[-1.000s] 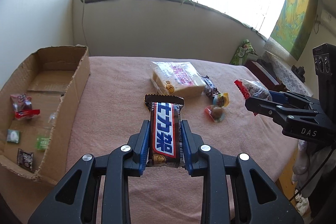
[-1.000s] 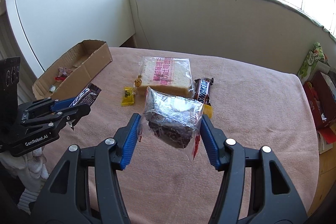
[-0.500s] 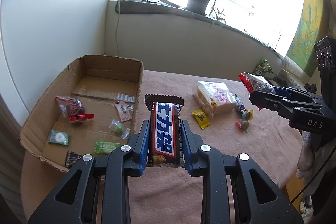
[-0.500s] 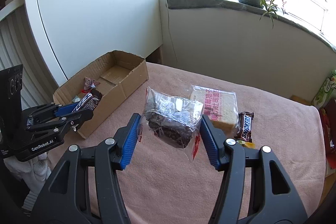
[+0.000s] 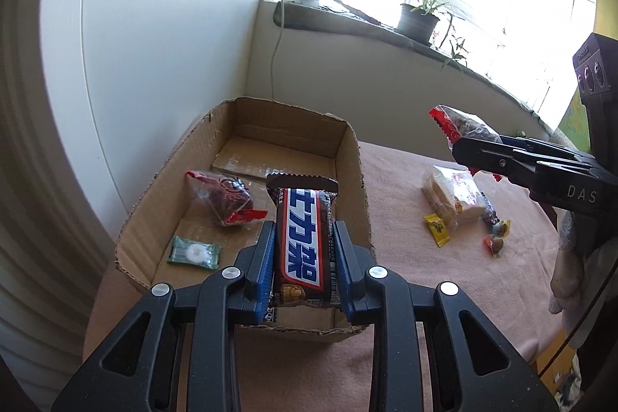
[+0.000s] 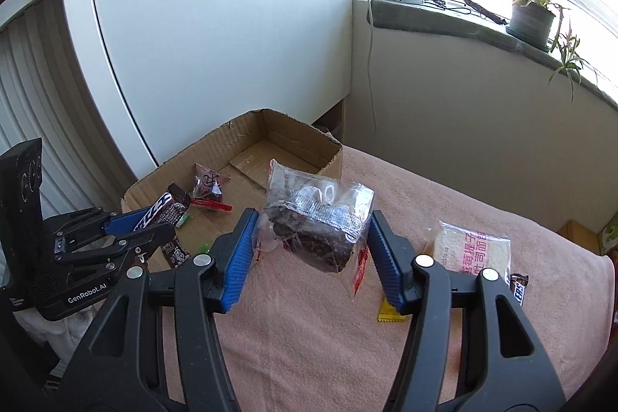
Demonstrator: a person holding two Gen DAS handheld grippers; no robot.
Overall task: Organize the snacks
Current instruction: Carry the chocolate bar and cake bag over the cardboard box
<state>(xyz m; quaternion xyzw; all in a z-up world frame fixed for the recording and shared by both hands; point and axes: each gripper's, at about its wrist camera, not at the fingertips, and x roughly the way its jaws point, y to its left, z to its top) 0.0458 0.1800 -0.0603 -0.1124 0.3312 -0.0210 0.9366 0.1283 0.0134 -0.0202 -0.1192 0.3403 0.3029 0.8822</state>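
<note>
My left gripper (image 5: 303,238) is shut on a Snickers bar (image 5: 303,238) and holds it above the near end of the open cardboard box (image 5: 349,157). It also shows in the right wrist view (image 6: 154,219) over the box (image 6: 332,157). My right gripper (image 6: 313,234) is shut on a clear-wrapped brown cake (image 6: 314,219) above the pink table, right of the box. Inside the box lie a wrapped cake (image 5: 222,195) and a green candy (image 5: 194,251).
On the pink tablecloth (image 6: 425,180) lie a wrapped bread slice (image 6: 473,251), a second Snickers bar (image 6: 517,290), a yellow sachet (image 5: 436,228) and round candies (image 5: 496,244). A white wall stands behind the box. A windowsill with a potted plant (image 5: 419,20) runs along the back.
Both grippers swung left toward the box with their snacks. The left gripper has moved from beside the box to over its near end. Grips are unchanged.
</note>
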